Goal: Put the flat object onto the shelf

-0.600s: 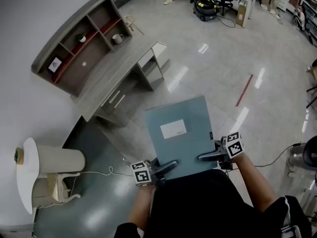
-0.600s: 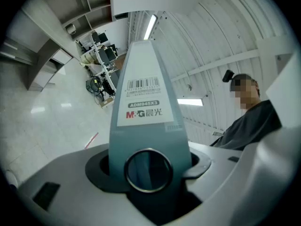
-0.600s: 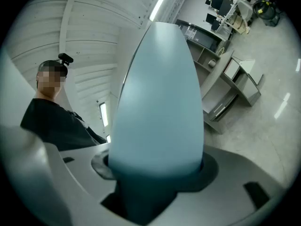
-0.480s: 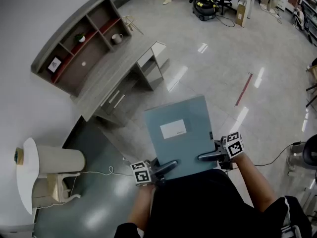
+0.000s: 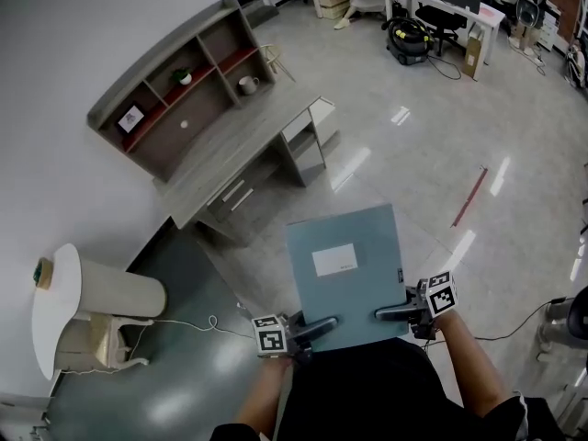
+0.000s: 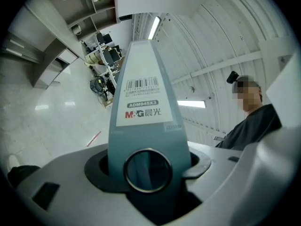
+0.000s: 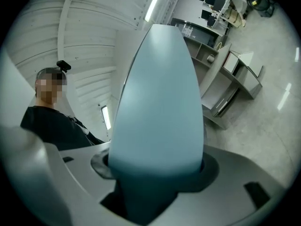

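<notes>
A flat blue-grey file box [image 5: 347, 274] with a white label lies level in front of me, held at its near edge from both sides. My left gripper [image 5: 312, 327] is shut on its near left corner and my right gripper [image 5: 393, 312] is shut on its near right corner. In the left gripper view the box's barcoded spine [image 6: 143, 107] stands between the jaws of the left gripper [image 6: 148, 173]. In the right gripper view its plain edge [image 7: 157, 102] fills the right gripper [image 7: 155, 173]. The grey shelf [image 5: 175, 90] with red-lined compartments stands on a desk [image 5: 239, 150], far ahead and to the left.
The shelf holds a small plant [image 5: 185, 77], a mug [image 5: 246, 84] and a framed card [image 5: 131, 117]. A white round table [image 5: 55, 310] and a beige chair [image 5: 115, 292] stand at the left. A red tape strip [image 5: 469, 196] marks the floor. A vacuum [image 5: 409, 39] and office desks are at the back.
The desk and shelf now sit lower and further right in the head view. The file box stays held by both grippers, slightly lower in view.
</notes>
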{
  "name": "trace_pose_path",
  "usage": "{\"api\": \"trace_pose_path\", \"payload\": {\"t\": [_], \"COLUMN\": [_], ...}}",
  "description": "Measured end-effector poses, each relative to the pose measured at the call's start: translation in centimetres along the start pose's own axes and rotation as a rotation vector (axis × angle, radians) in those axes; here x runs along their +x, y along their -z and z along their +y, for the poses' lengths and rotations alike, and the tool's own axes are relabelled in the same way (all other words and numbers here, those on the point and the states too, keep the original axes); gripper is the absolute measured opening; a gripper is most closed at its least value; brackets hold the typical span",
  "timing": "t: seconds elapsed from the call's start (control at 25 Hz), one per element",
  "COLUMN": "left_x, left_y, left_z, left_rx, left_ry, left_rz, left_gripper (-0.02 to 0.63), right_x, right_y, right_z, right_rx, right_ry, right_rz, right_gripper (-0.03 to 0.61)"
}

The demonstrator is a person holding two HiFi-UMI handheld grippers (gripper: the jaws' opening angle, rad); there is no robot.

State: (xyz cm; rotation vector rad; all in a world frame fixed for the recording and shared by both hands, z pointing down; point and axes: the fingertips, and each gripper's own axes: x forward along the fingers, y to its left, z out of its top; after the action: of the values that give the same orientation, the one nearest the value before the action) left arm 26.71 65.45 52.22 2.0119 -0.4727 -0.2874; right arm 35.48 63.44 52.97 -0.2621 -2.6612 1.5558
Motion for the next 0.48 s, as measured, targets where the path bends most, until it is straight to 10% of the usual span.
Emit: {"api": "trace_pose_path", "payload": {"t": [0.48], "left_x": [0.4], "left_y": [-5.2], "left_z": [2.9], "left_rx": [-0.001], "left_ry": [-0.002], "left_rz": [-0.011], "left_gripper": [0.284], "right_x": [1.3], "right_y": [-5.3], "right_z": [-3.0], "right_rx": [0.037], "right_ry": [-0.002], "right_rz": [-0.017], "right_gripper": [0.279]}}
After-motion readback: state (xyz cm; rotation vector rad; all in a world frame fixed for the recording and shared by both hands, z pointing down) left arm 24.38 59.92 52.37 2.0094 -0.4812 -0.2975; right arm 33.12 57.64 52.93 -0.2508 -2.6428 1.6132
